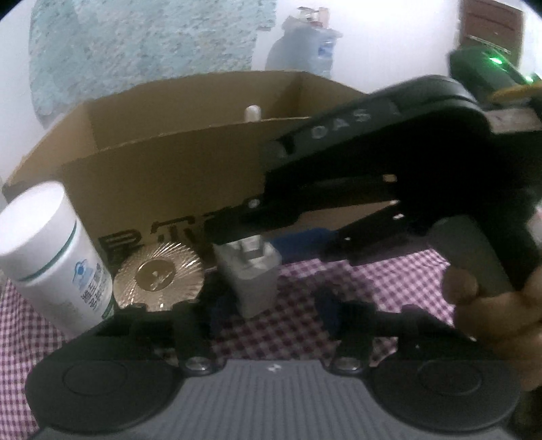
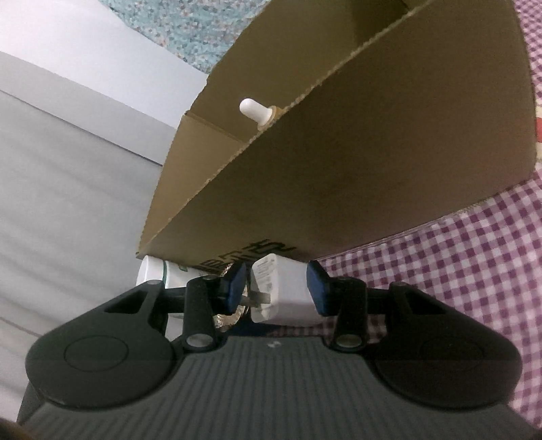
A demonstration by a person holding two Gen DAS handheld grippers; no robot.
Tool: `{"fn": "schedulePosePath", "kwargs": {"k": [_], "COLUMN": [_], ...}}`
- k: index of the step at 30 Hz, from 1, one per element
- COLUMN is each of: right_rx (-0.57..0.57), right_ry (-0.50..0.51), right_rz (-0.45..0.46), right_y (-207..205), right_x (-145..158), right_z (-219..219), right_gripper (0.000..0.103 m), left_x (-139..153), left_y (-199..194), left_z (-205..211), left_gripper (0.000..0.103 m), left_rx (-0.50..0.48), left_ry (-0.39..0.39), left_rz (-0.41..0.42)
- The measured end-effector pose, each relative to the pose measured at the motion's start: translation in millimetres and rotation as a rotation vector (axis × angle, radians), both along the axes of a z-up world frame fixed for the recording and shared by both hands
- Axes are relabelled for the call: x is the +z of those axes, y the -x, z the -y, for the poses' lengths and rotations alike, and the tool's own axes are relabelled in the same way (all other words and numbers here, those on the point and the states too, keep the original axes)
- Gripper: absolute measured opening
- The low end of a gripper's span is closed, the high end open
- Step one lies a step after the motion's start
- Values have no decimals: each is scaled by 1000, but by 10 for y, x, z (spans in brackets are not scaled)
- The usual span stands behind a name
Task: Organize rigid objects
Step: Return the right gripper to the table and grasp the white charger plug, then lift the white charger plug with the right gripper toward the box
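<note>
Right gripper (image 2: 276, 289): we saw its blue fingers (image 2: 233, 287) spread either side of the white plug adapter (image 2: 288, 291), which lay on the checked cloth (image 2: 457, 264) against the cardboard box (image 2: 372, 169). Left gripper (image 1: 271, 308): fingers apart, holding nothing. White bottle (image 1: 50, 257) and gold disc (image 1: 159, 274) stood beside the adapter.

checked purple-and-white tablecloth (image 2: 457, 257) spreads under everything | patterned teal hanging (image 1: 142, 44) on the wall above and behind the tablecloth | big blue water jug (image 1: 305, 47) beyond the cloth's far edge | brown door (image 1: 491, 27) far right of that
</note>
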State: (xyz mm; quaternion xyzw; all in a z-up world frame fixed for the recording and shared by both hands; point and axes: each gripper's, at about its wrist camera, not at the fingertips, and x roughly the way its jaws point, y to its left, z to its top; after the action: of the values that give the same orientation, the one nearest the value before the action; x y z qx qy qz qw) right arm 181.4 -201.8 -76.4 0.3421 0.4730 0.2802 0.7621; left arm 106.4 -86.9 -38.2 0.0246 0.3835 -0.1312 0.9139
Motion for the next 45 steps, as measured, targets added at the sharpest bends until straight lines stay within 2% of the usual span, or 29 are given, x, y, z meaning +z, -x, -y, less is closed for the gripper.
{"fn": "schedulePosePath", "kwargs": {"k": [1,5,18,21,25,27,34,37,45], "right_rx": [2,-7,-93,-107,-136,-143,-145,-143,-176], "right_ry": [3,11,40,26,-25,-30,-4,14,39], "right_rz": [0,-3,-60,-75,-94,-96,-97,-104,-107], "right_y": [-5,4,390,483,489,481,442,450,488], "right_x": [-1,2,42,28,-42,-60,-70,-55,-63], "right_z": [-7,39,422,486,529,534,509,489,505], "right_gripper": [40,39,40,40,40,40,43,46,47], "left_x": [3,3,11,-16,-65,-99,-166,-161,-167], "left_y": [-6,4,232,292,225,207,118,24,37], "left_z": [-18,-55,128,184,264,313,343,376,456], "left_gripper": [43,36,35,38,45,45,41,38,34], "left_rx": [7,2,-154,-192,-203,-200,-181,-188,-224], "left_ry": [3,13,69,43,7,-16,-33,-39,-63], "left_rz": [5,15,-10,-8,-27,-21,-11,-4,18]}}
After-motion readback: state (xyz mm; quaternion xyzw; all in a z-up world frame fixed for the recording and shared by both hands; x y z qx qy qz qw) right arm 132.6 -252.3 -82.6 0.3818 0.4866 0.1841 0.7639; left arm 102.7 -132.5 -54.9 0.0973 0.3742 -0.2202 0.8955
